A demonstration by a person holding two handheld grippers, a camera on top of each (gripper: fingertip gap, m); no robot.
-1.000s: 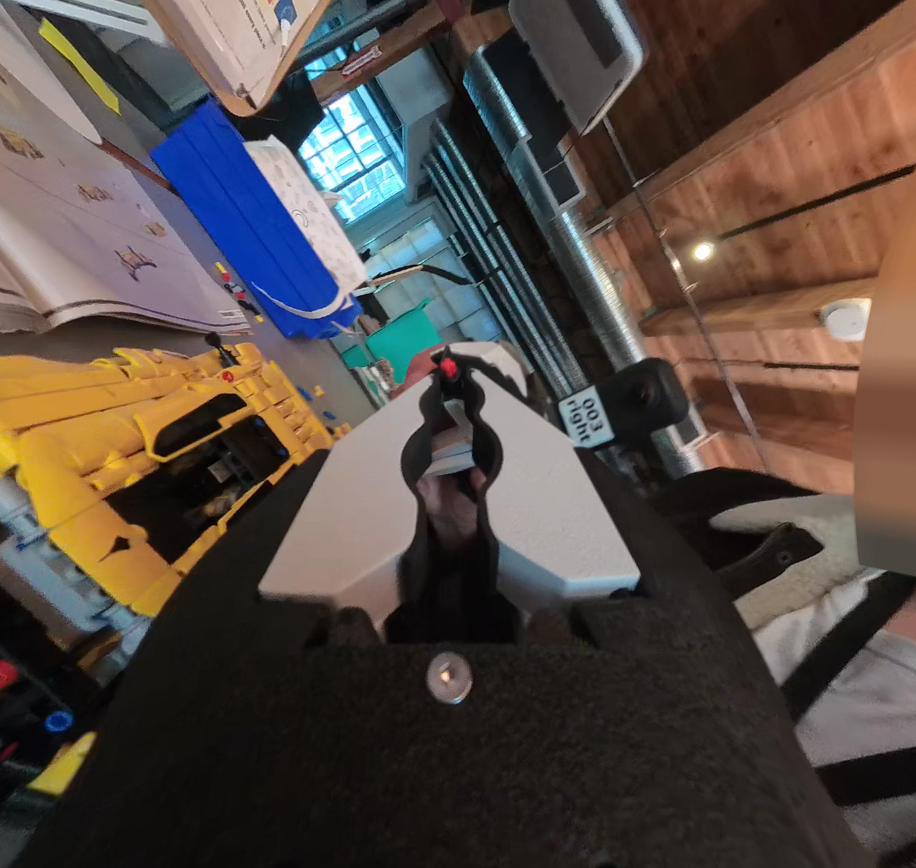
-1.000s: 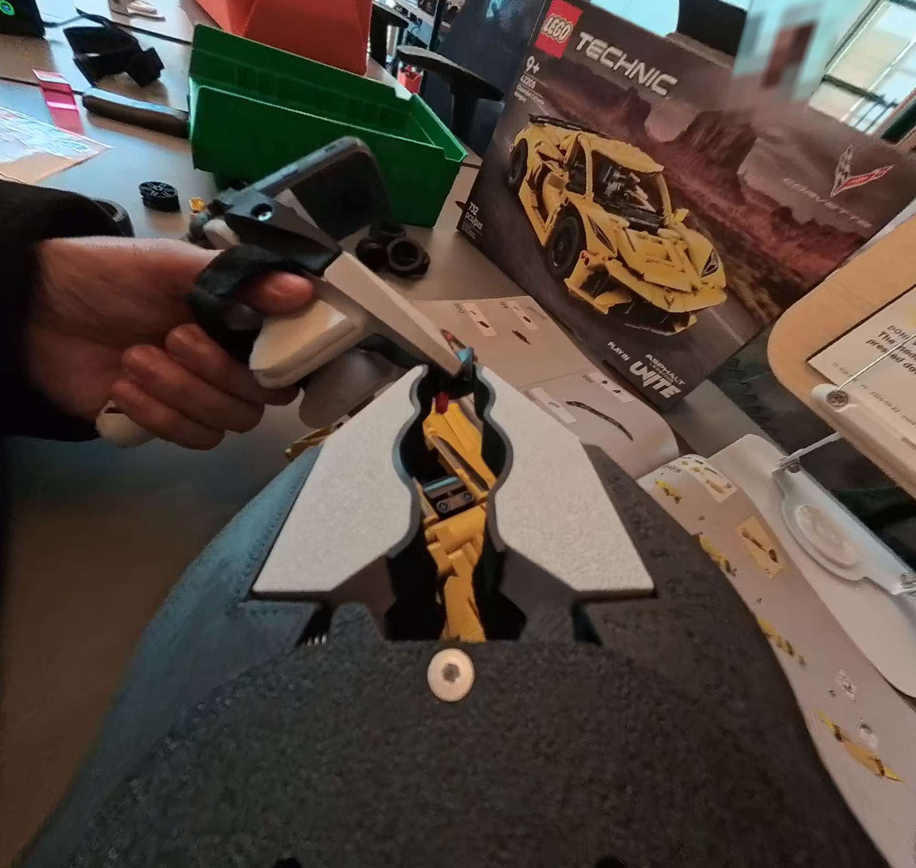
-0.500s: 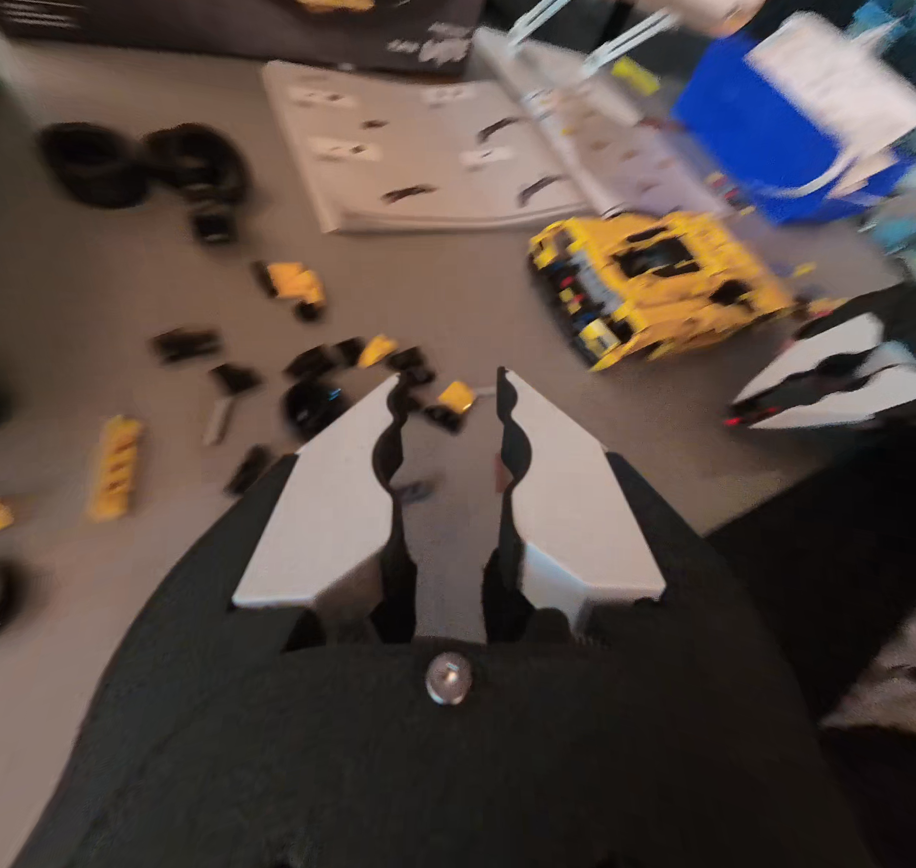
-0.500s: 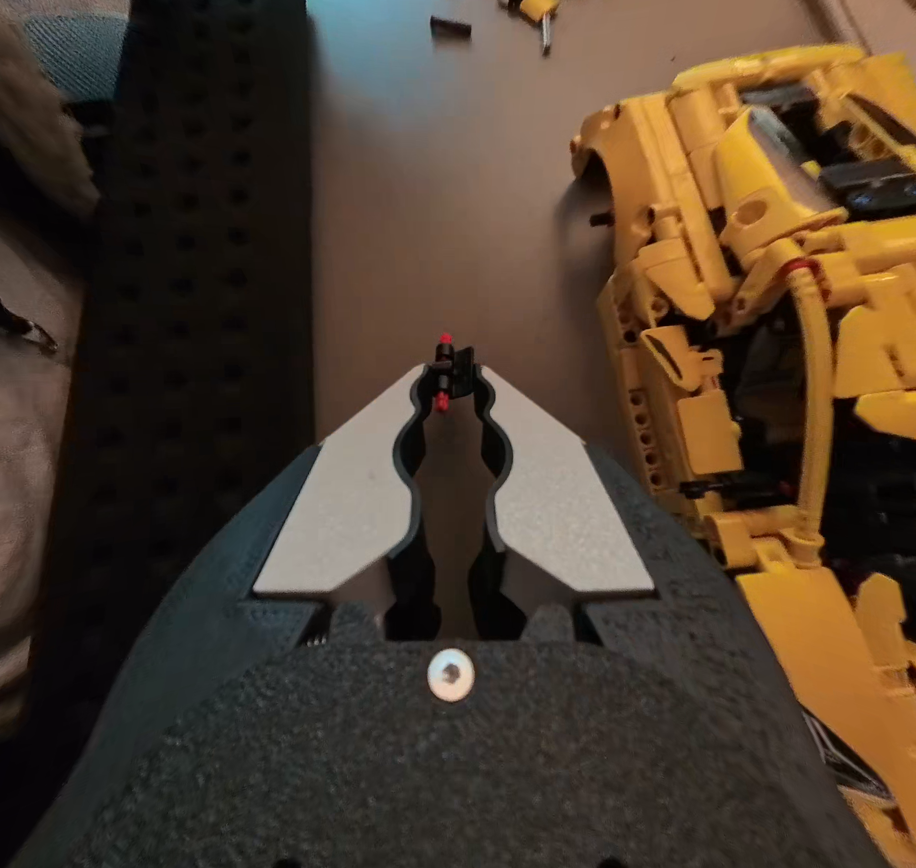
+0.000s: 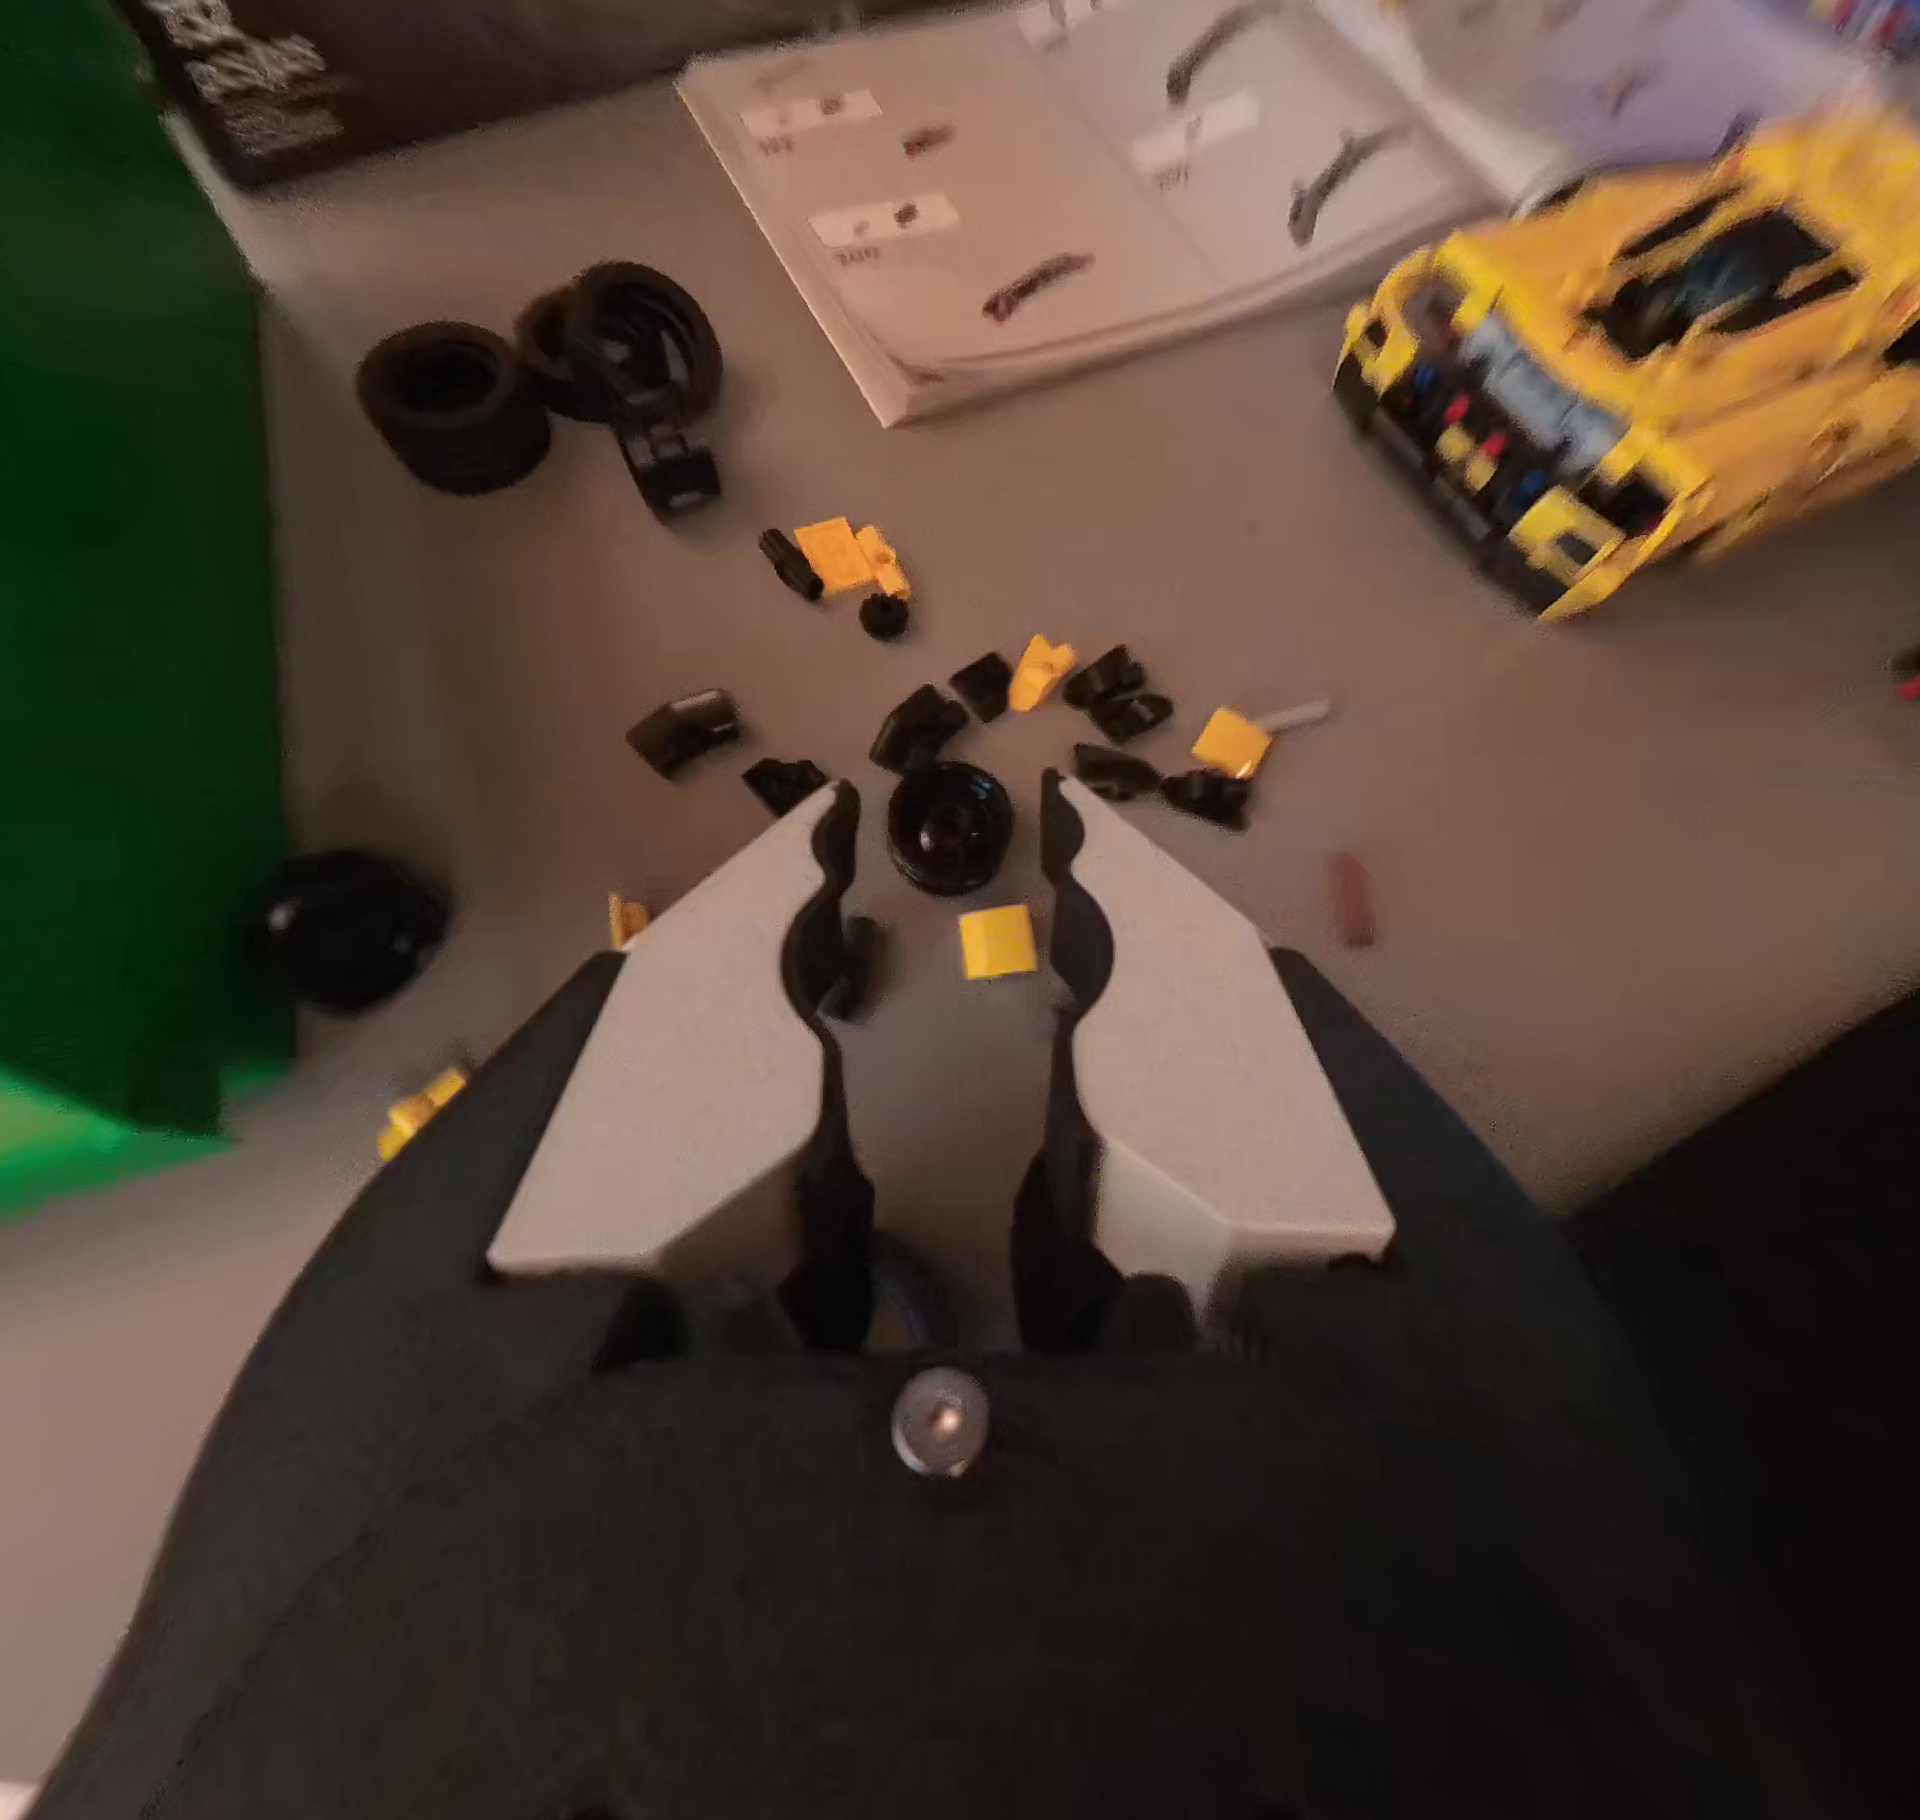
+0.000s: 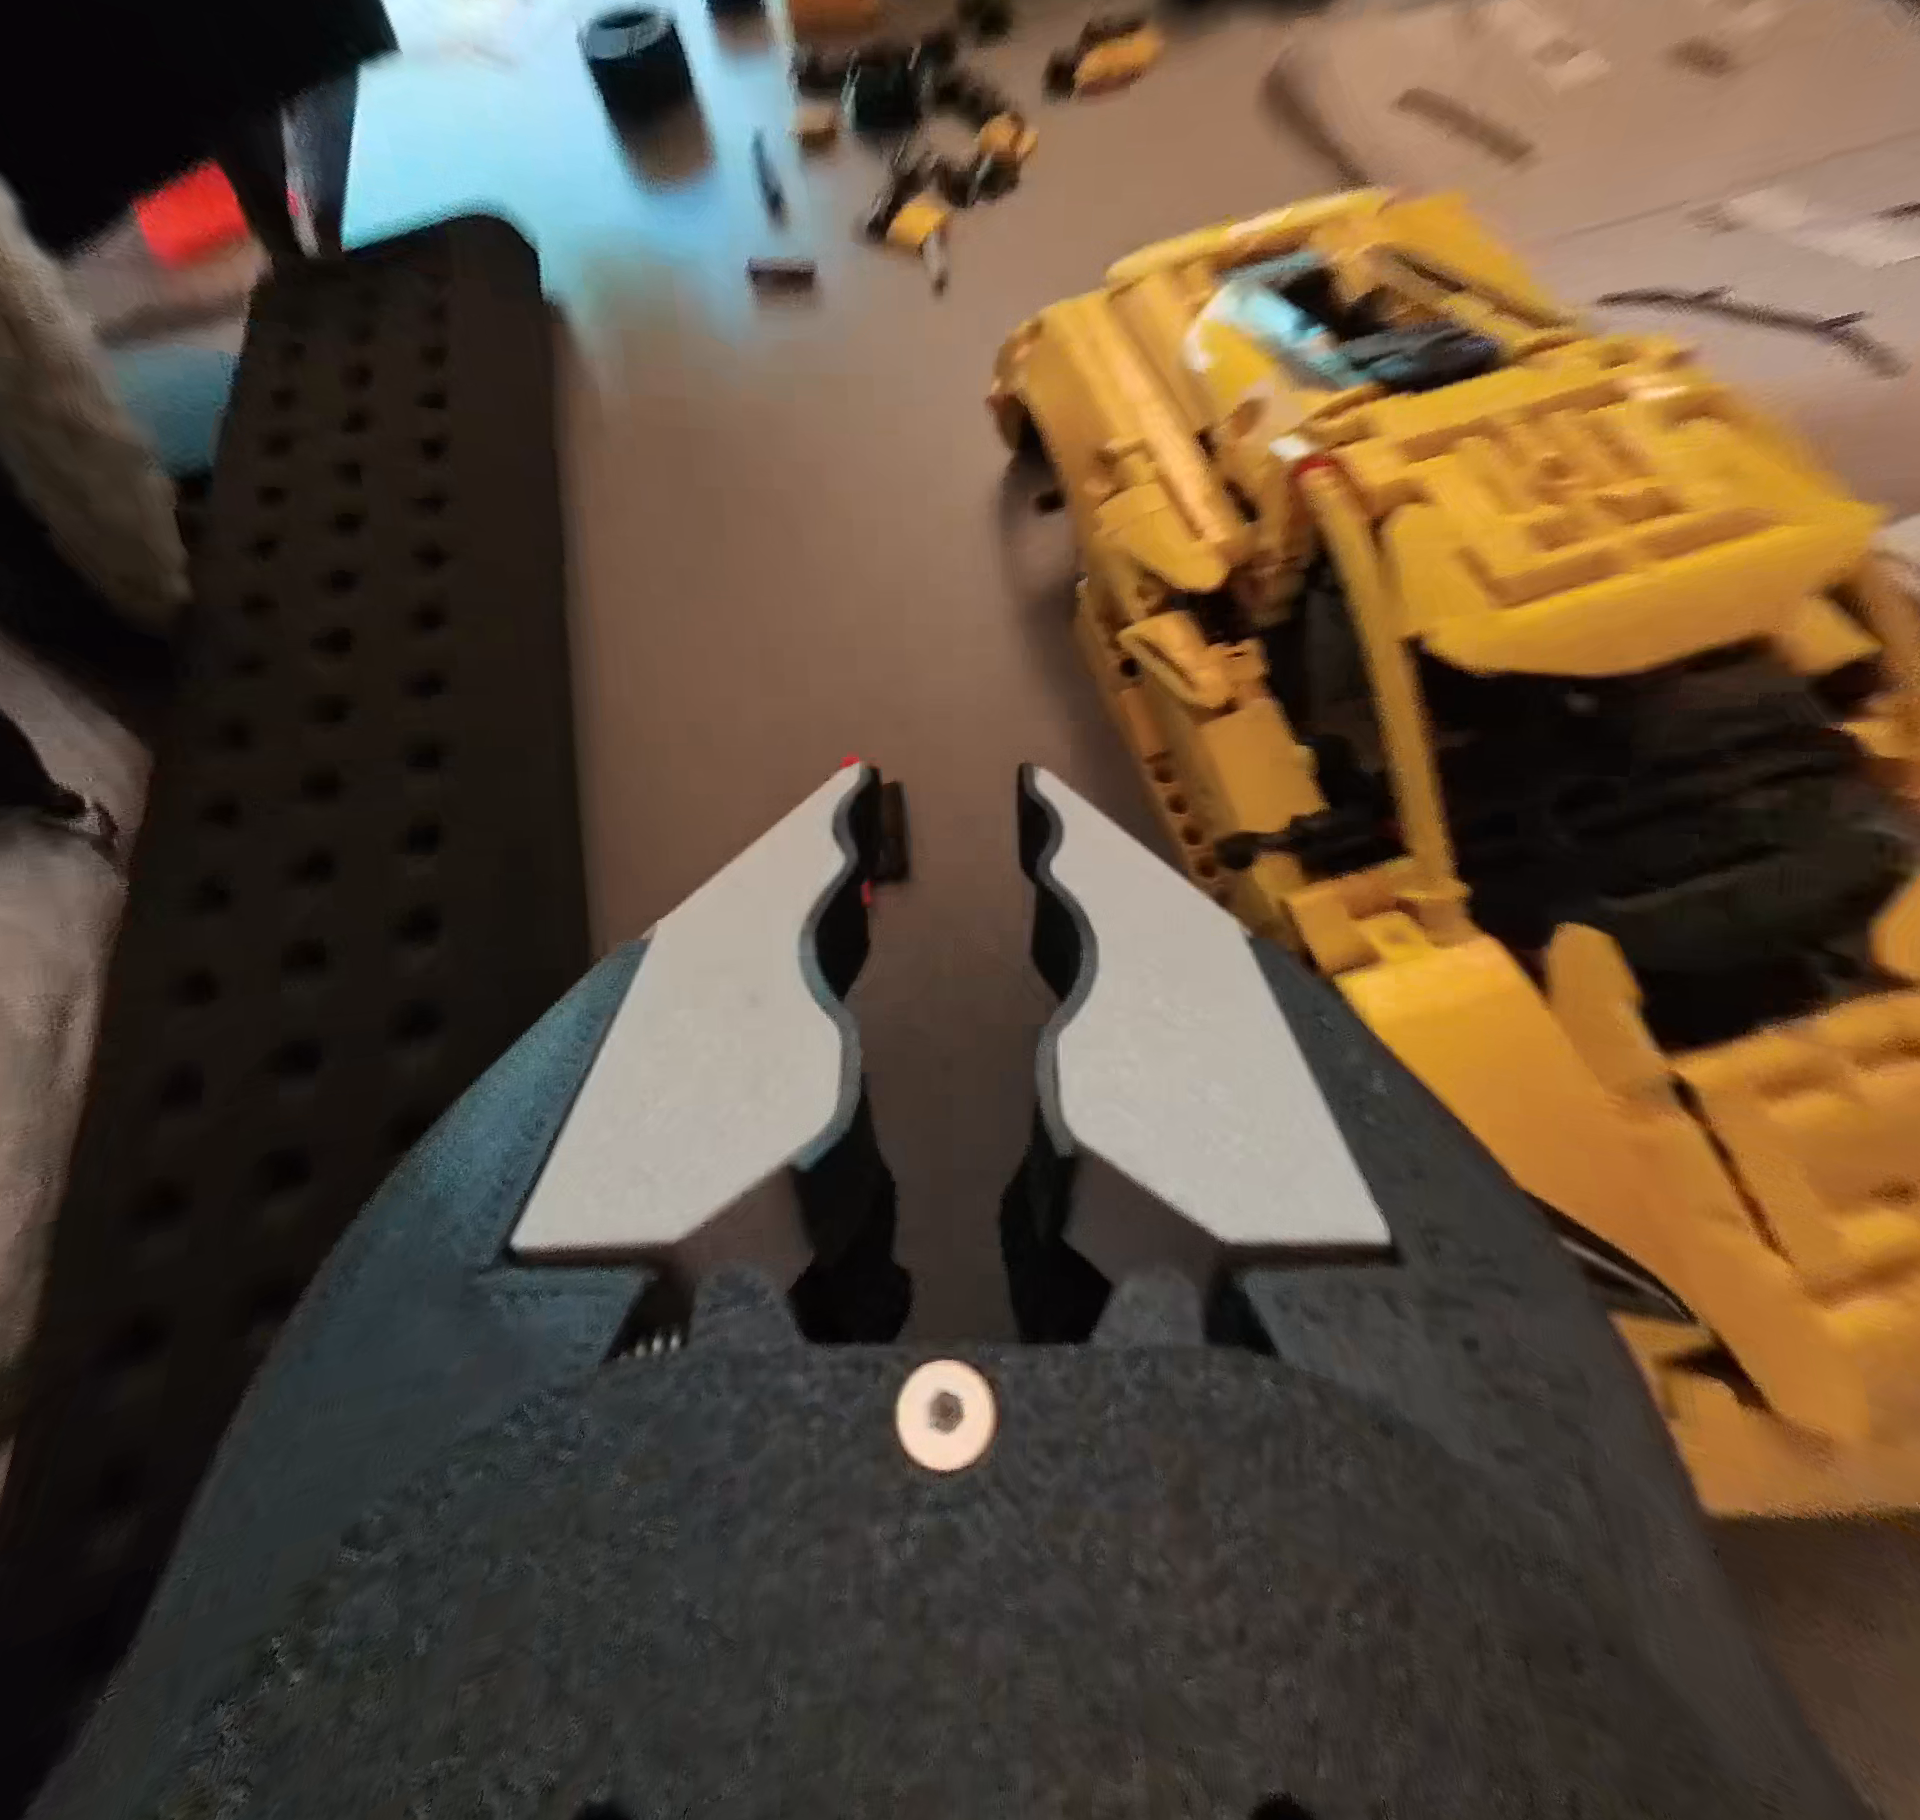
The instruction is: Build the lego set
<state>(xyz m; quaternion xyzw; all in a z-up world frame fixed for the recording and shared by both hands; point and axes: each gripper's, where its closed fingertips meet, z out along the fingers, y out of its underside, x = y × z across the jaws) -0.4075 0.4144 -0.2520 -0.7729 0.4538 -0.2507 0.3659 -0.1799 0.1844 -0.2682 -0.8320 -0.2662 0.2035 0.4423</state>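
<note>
In the left wrist view my left gripper (image 5: 943, 791) is open and empty, low over a scatter of loose black and yellow pieces (image 5: 1023, 705). A black wheel hub (image 5: 948, 832) lies just between its fingertips, with a small yellow piece (image 5: 997, 941) behind it. The partly built yellow car (image 5: 1642, 368) stands at the right. In the right wrist view my right gripper (image 6: 943, 781) is open, just left of the yellow car (image 6: 1507, 648). A small black piece with red pin ends (image 6: 891, 830) sits against the inner side of its left finger.
Two black tyres (image 5: 452, 409) and an open instruction booklet (image 5: 1091, 181) lie beyond the loose parts. A green bin (image 5: 104, 523) stands at the left and the set's box (image 5: 468, 4) at the back. A black perforated strip (image 6: 343, 679) runs left of my right gripper. About 35 cm separates my left fingertips from my right.
My left gripper swung down from pointing up, let go of the black-red piece, and now hovers open over the loose parts. My right gripper carried that piece beside the car and has now opened.
</note>
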